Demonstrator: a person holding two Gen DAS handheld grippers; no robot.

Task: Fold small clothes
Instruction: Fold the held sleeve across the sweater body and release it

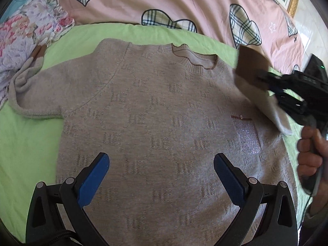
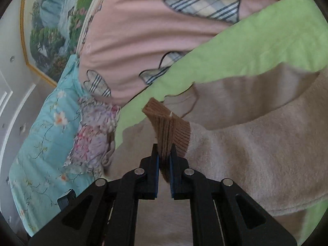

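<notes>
A small beige knit sweater (image 1: 155,112) lies flat, front up, on a green sheet (image 1: 26,139), neck hole away from me. Its left sleeve (image 1: 30,78) stretches out to the left. My left gripper (image 1: 161,164) is open and empty, hovering over the sweater's lower body. My right gripper (image 1: 264,82) is shut on the brown ribbed cuff (image 2: 168,123) of the right sleeve (image 2: 256,94) and holds it lifted over the sweater's right shoulder. The right wrist view shows the gripper (image 2: 164,153) pinching the cuff between its blue pads.
A pink quilt with plaid hearts (image 1: 184,2) lies behind the green sheet. Floral fabric (image 1: 26,30) is piled at the left, touching the left cuff. A blue floral cover (image 2: 45,135) and a framed picture (image 2: 53,26) lie beyond.
</notes>
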